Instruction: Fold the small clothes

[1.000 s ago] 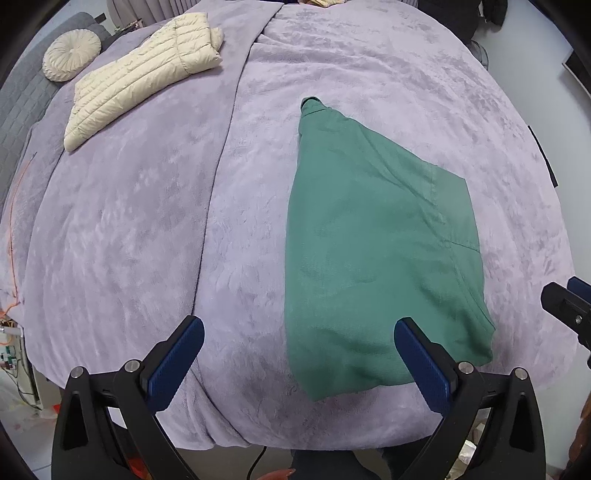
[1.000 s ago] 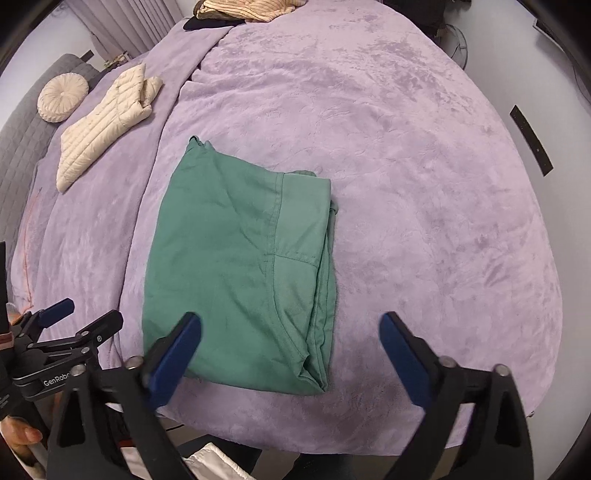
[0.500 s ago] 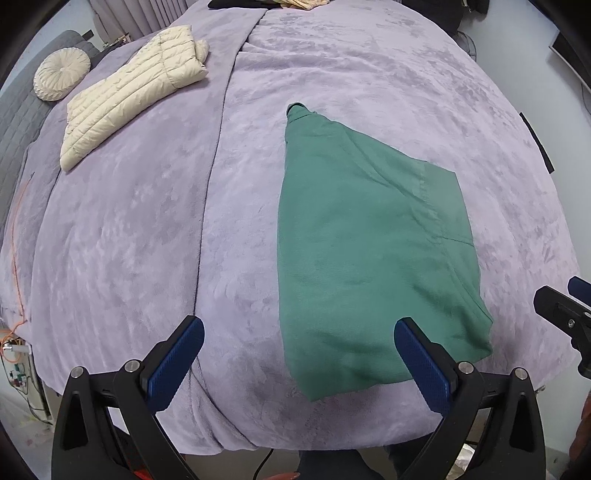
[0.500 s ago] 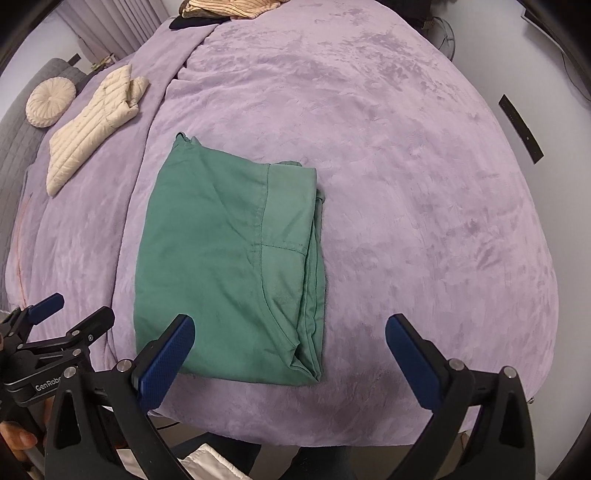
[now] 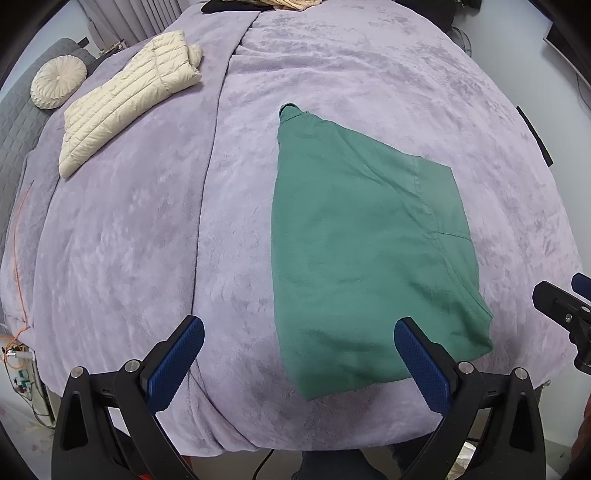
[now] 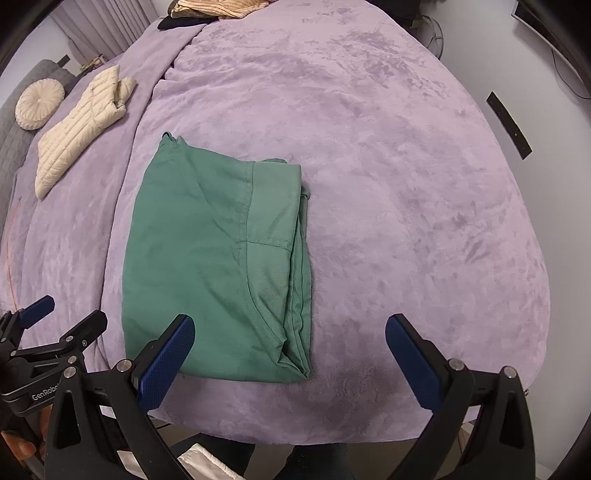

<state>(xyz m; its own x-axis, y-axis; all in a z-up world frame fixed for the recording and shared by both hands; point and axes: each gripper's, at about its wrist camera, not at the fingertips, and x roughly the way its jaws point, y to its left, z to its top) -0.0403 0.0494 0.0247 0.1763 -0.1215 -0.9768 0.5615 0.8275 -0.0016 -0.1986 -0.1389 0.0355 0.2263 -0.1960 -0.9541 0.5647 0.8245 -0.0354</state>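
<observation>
Purple blanket (image 5: 332,74): plush, velvety nap, patchy sheen. Green garment (image 6: 207,258): matt woven cloth, stitched seams. Cream jacket (image 5: 125,99), 10 o'clock: quilted, puffy. Left gripper (image 5: 299,354) pads (image 5: 421,365): blue, dimpled; frame matt black plastic.

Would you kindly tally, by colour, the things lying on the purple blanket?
Green: 1, the folded garment.
Cream: 2, the puffer jacket and the round cushion.
Tan: 1, the clothes pile at the far edge.
Black: 1, an item beside that pile.
Total: 5.
</observation>
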